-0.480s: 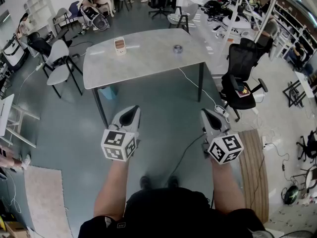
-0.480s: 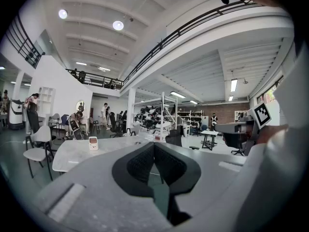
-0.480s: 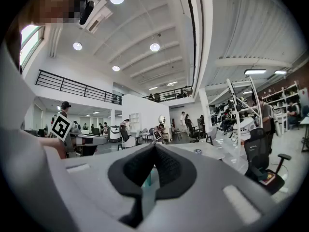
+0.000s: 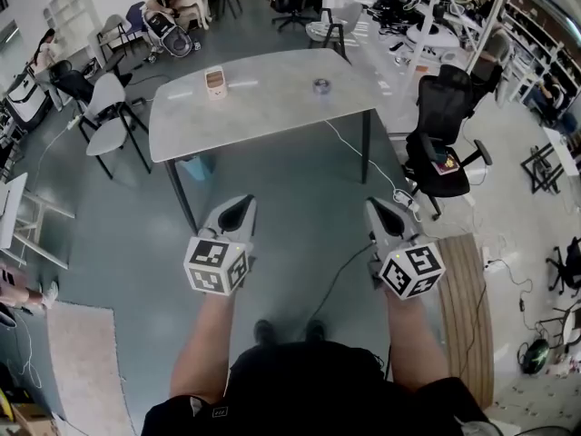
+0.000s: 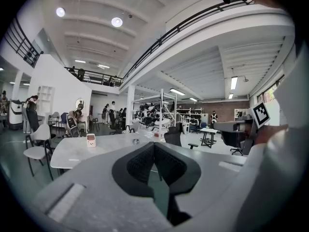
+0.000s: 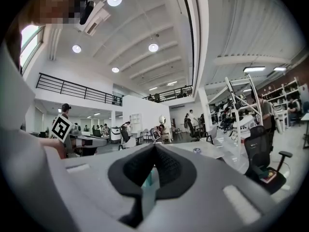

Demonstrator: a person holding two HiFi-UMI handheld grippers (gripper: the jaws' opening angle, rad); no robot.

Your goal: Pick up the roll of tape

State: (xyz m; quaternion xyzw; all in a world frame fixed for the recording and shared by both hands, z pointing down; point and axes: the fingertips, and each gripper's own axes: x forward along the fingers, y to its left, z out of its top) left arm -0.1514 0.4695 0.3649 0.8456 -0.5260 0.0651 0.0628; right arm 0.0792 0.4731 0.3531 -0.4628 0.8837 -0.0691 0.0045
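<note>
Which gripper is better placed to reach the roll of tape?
Right, marginally: the roll of tape lies on the table's right half, nearer the right gripper than the left gripper. Both are shut and far off.

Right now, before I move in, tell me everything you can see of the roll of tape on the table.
The roll of tape shows as a small greyish ring with a darker middle. It seems to lie flat on the pale table, towards the far right part of the top and well apart from the small box to its left. Only the tabletop touches it. It is too small in every view to tell its material or how full it is.
</note>
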